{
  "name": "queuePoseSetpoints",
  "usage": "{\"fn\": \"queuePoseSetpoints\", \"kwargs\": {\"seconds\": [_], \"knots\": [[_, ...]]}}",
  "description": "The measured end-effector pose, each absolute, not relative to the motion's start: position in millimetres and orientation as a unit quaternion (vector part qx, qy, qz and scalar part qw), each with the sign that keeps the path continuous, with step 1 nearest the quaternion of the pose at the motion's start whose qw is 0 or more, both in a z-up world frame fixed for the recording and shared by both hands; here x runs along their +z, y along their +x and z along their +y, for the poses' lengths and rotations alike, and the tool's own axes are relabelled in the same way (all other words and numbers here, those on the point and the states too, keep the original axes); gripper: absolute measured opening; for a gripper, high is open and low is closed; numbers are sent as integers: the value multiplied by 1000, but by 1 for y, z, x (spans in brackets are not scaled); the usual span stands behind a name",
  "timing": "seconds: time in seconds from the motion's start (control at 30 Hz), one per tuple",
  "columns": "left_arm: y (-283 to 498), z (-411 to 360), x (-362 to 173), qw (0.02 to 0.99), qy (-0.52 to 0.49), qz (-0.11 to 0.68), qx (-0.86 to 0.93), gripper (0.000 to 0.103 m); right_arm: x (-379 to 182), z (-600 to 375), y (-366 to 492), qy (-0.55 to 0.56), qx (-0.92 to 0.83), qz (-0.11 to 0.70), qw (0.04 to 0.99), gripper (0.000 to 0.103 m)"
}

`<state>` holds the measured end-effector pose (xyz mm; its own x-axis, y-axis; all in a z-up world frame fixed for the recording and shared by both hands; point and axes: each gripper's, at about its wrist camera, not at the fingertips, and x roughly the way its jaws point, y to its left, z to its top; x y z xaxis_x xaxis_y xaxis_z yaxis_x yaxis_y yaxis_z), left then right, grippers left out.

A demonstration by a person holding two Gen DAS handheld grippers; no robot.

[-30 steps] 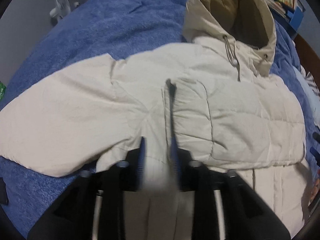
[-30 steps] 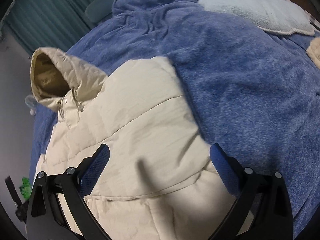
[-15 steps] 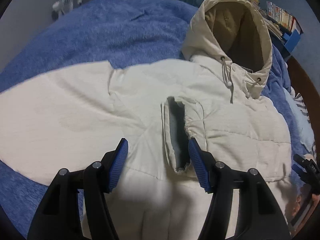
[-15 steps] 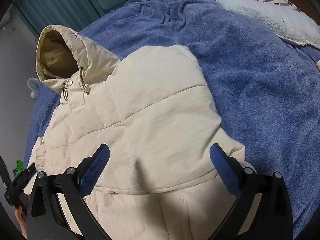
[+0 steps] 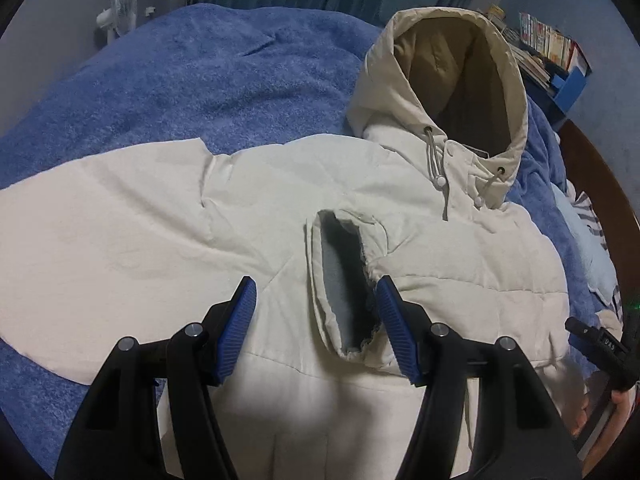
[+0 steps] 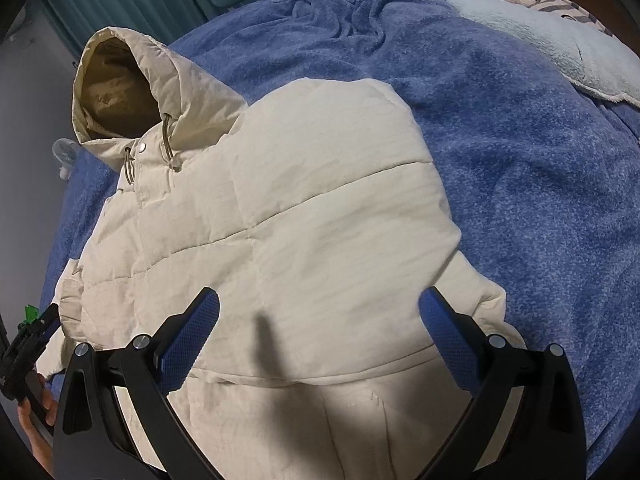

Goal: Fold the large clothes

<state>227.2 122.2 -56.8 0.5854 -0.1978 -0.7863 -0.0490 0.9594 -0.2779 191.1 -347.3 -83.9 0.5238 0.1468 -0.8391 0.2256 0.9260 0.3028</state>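
A cream quilted hooded jacket [image 5: 256, 208] lies front-up on a blue blanket [image 5: 224, 76]. One sleeve is folded across the chest, its open cuff [image 5: 340, 284] lying in the middle. The other sleeve [image 5: 88, 220] stretches out flat to the left. The hood [image 5: 460, 72] points away. My left gripper [image 5: 316, 300] is open and empty, its fingers on either side of the cuff, just above it. In the right wrist view my right gripper [image 6: 320, 312] is open and empty over the folded sleeve [image 6: 320, 208], near the jacket's right edge.
The blue blanket [image 6: 520, 140] covers the bed around the jacket. A pale pillow [image 6: 540, 44] lies at the far right. A small white fan [image 5: 120, 12] stands past the bed's far left. A shelf with books [image 5: 548, 48] stands beyond the hood.
My left gripper opened and let go of the sleeve cuff, which now lies on the chest. Both grippers drew back slightly from the jacket.
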Motion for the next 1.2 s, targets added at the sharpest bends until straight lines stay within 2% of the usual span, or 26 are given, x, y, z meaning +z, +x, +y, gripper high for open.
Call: {"fn": "queuePoseSetpoints", "kwargs": {"seconds": [0.3,0.43,0.47,0.53,0.63,0.73,1.07,1.17,1.2], "knots": [[226,121,-50,881,-157,440,-71,58,-85,-346,192,188,-23,490,851,96],[230,99,-63,873,-111,469,-82,58,-85,-346,192,185,-23,491,851,96],[230,95,-68,870,-104,475,-84,53,-85,-345,192,184,-23,491,851,96],[233,90,-78,860,-93,495,-78,33,-85,-346,191,185,-23,490,851,97],[232,86,-87,853,-85,508,-85,20,-86,-346,191,184,-22,491,851,97],[220,83,-78,856,-65,504,-97,12,-87,-347,191,184,-21,492,851,96],[215,79,-95,842,-16,535,-73,13,-101,-334,197,131,-22,513,848,98],[215,78,-96,845,-9,530,-72,17,-116,-324,201,84,-21,536,840,98],[216,78,-96,846,-5,529,-70,22,-119,-322,202,76,-21,539,838,98]]}}
